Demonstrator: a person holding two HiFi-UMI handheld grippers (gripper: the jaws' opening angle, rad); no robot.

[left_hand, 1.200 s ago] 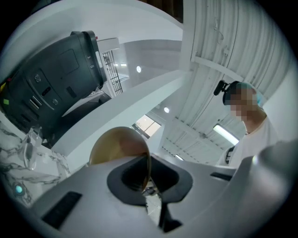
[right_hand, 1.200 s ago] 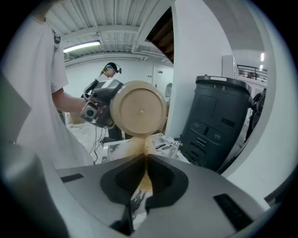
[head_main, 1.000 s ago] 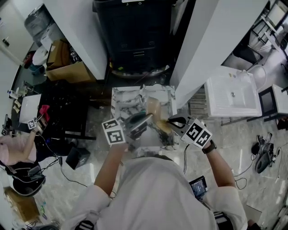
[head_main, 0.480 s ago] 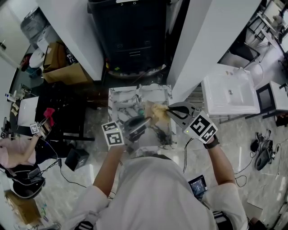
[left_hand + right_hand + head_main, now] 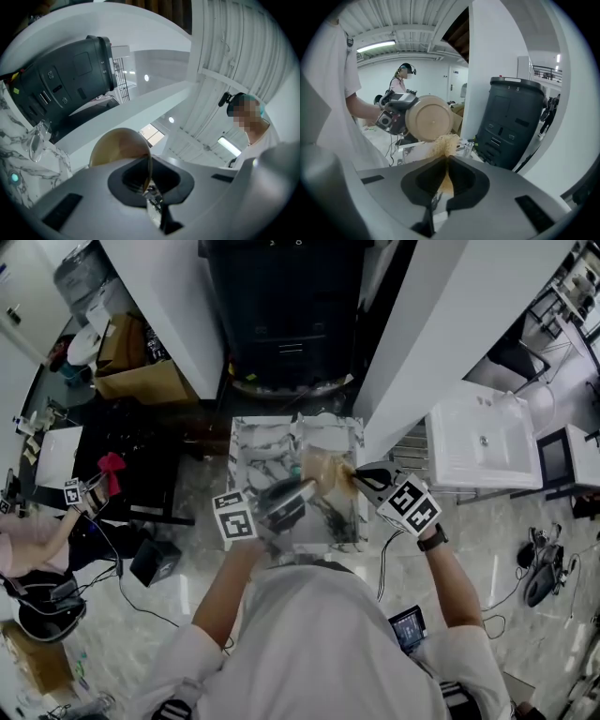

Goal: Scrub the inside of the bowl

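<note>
A tan bowl hangs tilted over the marble-patterned table. My left gripper is shut on its rim, and in the left gripper view the bowl rises from the edge pinched between the jaws of that gripper. My right gripper is shut on a tan fibrous scrubber. In the right gripper view the scrubber sticks out of the gripper and meets the lower edge of the bowl, which the left gripper holds from the left.
A black bin stands behind the table between two white walls. A white sink unit is at the right and a cardboard box at the back left. A seated person is at the far left. Cables lie on the floor.
My right gripper with the scrubber has shifted a little out to the right and back against the bowl. The left gripper has kept the bowl in about the same place.
</note>
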